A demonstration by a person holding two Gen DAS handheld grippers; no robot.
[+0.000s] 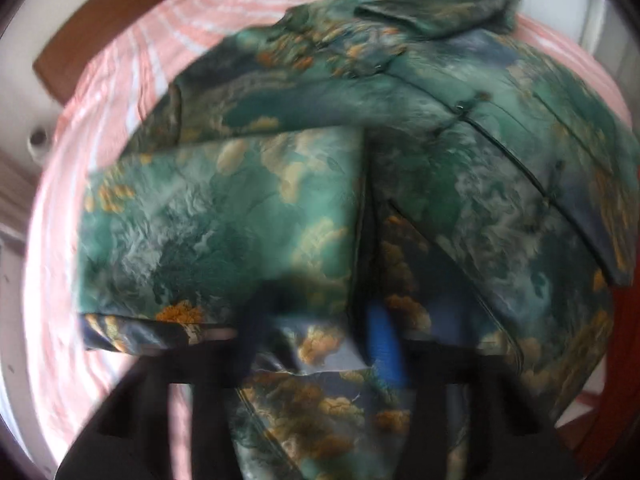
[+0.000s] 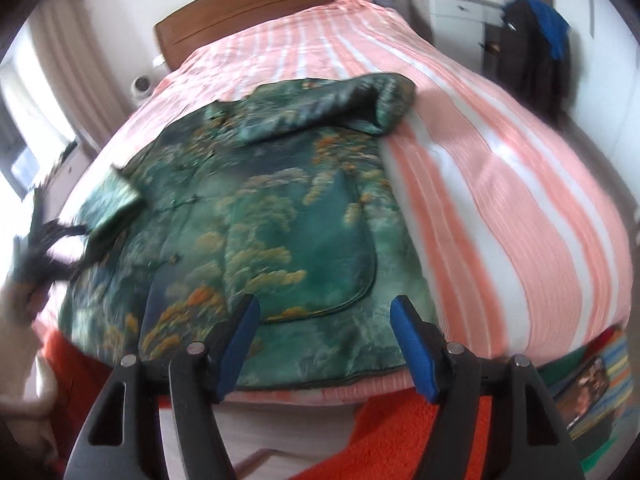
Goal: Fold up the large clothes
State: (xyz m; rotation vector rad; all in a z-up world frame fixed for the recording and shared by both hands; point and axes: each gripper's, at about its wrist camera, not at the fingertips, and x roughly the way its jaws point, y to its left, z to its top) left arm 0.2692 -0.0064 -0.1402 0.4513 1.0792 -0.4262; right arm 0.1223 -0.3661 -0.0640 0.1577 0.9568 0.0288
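Two grippers: right gripper (image 2: pixel 324 344) spread at jacket (image 2: pixel 280 200) hem; left gripper (image 1: pixel 320 332) blurred, grip unclear.

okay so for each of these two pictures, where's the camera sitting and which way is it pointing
Left wrist: on the left gripper, tilted steeply down, close over the green landscape-print jacket; blurred fingers with cloth between them.
Right wrist: on the right gripper, at the bed's foot, facing the wooden headboard; jaws apart, empty.
Shared: jacket and pink striped bedspread.

Jacket (image 2: pixel 256 216) on bed (image 2: pixel 500 184) — headboard (image 2: pixel 264 4) behind.
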